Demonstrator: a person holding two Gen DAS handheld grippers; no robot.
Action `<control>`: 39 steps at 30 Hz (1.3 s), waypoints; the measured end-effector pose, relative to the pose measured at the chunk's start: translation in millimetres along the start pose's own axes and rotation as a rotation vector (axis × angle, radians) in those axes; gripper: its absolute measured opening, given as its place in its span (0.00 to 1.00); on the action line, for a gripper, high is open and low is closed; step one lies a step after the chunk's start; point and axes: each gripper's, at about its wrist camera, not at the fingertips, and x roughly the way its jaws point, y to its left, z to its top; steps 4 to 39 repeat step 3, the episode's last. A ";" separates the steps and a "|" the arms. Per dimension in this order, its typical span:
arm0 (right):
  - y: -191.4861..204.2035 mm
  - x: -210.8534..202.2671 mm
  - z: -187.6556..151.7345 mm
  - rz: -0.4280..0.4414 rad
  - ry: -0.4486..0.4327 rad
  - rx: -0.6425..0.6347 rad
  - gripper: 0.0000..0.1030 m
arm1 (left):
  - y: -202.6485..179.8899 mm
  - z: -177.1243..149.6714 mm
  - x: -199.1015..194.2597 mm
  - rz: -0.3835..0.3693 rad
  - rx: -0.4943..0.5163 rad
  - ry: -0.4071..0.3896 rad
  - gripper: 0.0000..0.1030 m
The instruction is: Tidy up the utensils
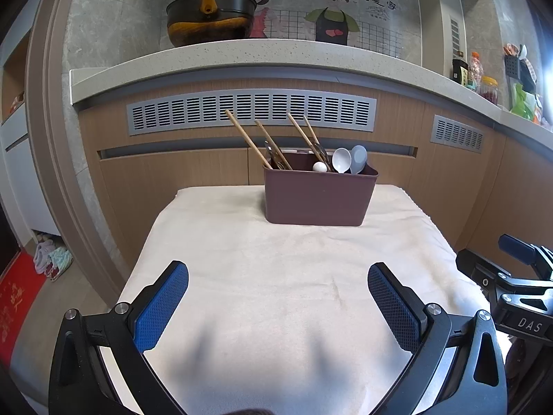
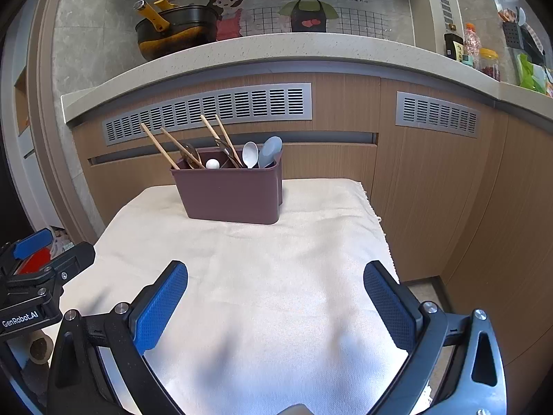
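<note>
Maroon plastic utensil caddy (image 1: 319,195) with wooden chopsticks (image 1: 247,138) sits straight ahead across the cloth-covered desk (image 1: 259,276), both grippers' jaws wide apart, empty, neither obviously nearer.

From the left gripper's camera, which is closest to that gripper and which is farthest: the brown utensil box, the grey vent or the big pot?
From the left gripper:
1. Brown utensil box, straight ahead on the cloth.
2. Grey vent, behind the box on the cabinet front.
3. Big pot, up on the counter, to the left.
</note>
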 end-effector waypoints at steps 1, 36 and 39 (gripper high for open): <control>0.6 0.7 -0.1 -0.001 0.000 -0.001 0.99 | 0.4 -0.1 -0.2 0.004 0.000 -0.002 1.00; 0.1 1.4 -0.8 -0.002 0.000 -0.002 1.00 | 1.2 0.2 -0.2 0.010 0.002 0.000 1.00; 0.1 1.4 -0.8 -0.002 0.000 -0.002 1.00 | 1.2 0.2 -0.2 0.010 0.002 0.000 1.00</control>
